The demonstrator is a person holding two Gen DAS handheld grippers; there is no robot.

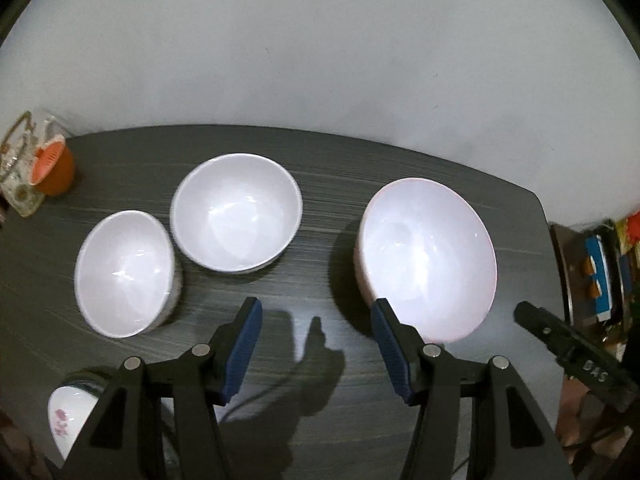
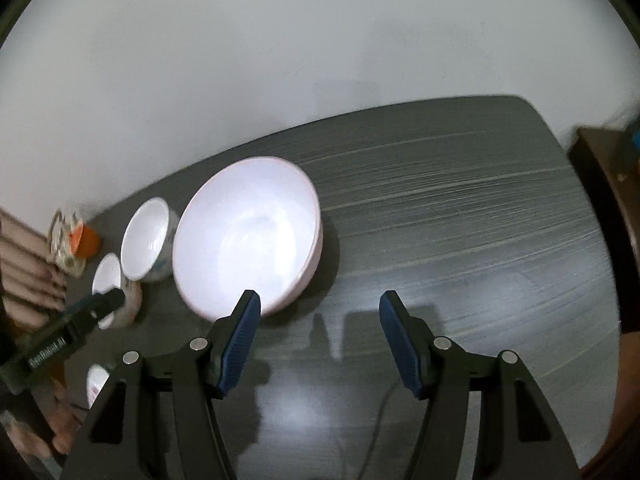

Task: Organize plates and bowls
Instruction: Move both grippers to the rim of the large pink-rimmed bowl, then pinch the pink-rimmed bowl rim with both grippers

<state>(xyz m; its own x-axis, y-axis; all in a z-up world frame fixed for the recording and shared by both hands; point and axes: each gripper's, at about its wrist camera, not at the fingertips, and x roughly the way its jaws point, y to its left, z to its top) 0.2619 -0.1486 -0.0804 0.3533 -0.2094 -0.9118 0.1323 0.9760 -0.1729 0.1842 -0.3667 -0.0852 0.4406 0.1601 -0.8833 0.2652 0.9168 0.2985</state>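
Note:
A large pale pink bowl (image 1: 426,260) (image 2: 246,236) stands upright on the dark grey table (image 1: 320,184). To its left sit two smaller white bowls, one (image 1: 236,212) (image 2: 146,238) farther back and one (image 1: 124,274) (image 2: 106,276) nearer. My left gripper (image 1: 316,320) hovers open over bare table between the small bowls and the large one, nothing between its blue pads. My right gripper (image 2: 320,312) is open too, above bare table just right of the large bowl's near rim. A white dish with pink flowers (image 1: 66,416) (image 2: 96,384) peeks out at the lower left.
An orange-lidded container (image 1: 54,174) (image 2: 86,240) and a clear patterned jar (image 1: 20,168) stand at the table's far left corner against the white wall. A dark shelf with coloured items (image 1: 592,276) sits beyond the table's right edge. Bare tabletop stretches to the right (image 2: 460,216).

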